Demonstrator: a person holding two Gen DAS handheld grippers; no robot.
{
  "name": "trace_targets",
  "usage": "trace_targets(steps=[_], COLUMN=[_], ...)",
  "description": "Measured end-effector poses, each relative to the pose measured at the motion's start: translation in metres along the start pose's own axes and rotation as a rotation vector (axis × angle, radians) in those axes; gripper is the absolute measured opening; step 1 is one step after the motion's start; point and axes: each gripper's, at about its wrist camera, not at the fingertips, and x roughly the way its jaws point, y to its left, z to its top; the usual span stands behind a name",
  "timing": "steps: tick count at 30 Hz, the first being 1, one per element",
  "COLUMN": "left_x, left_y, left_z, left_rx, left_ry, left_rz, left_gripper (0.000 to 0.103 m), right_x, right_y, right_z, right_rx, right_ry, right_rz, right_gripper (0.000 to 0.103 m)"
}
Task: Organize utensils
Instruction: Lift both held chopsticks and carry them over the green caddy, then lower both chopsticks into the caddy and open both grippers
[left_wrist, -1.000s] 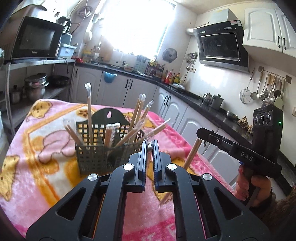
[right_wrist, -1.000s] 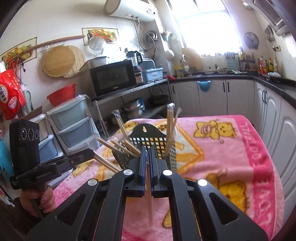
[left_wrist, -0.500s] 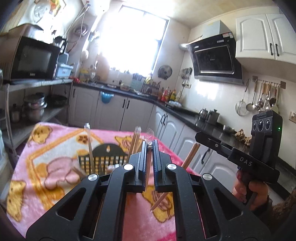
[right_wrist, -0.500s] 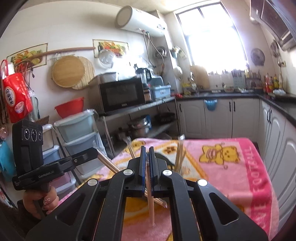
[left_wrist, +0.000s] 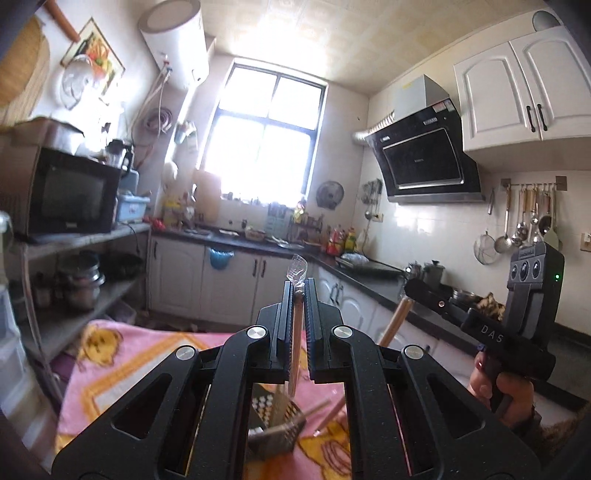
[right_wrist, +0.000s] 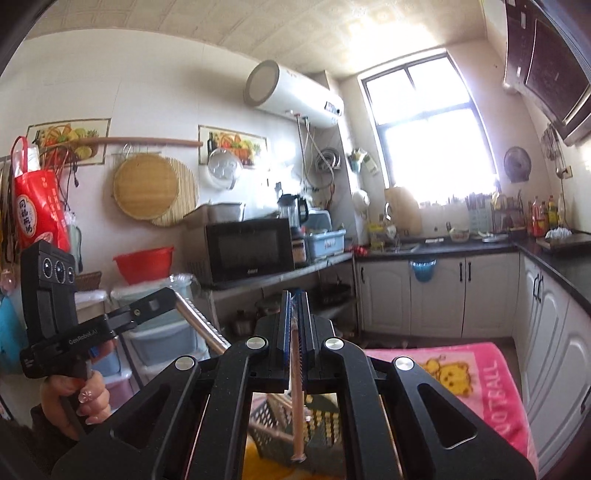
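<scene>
My left gripper is shut on a plastic-wrapped pair of wooden chopsticks that hangs down from its jaws, wrapper tip sticking up above them. In the right wrist view it appears at the left as the left gripper, its chopsticks slanting down. My right gripper is shut on another wrapped pair of chopsticks, also hanging down. It appears as the right gripper in the left wrist view. The dark mesh utensil basket sits far below both, mostly hidden by the gripper bodies.
A pink cartoon blanket covers the table under the basket. White cabinets with a black counter run along the far and right walls. A shelf rack with a microwave stands to the left, storage drawers beside it.
Both grippers have risen together, each lifting its wrapped chopsticks up out of the basket. The basket has dropped from the middle of both views to the bottom edge.
</scene>
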Motion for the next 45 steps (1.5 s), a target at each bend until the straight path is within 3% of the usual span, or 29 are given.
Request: trace_targets(steps=[18, 45], left_x=[0.041, 0.096], left_y=[0.019, 0.033], left_z=[0.011, -0.063], left_rx=[0.03, 0.008], left_ry=[0.049, 0.254], left_rz=[0.084, 0.109], left_gripper=[0.003, 0.003], right_x=[0.058, 0.107], right_y=[-0.01, -0.025], right_z=[0.01, -0.06], right_rx=[-0.017, 0.004], right_ry=[-0.001, 0.12], right_rz=[-0.011, -0.054], right_gripper=[0.004, 0.004])
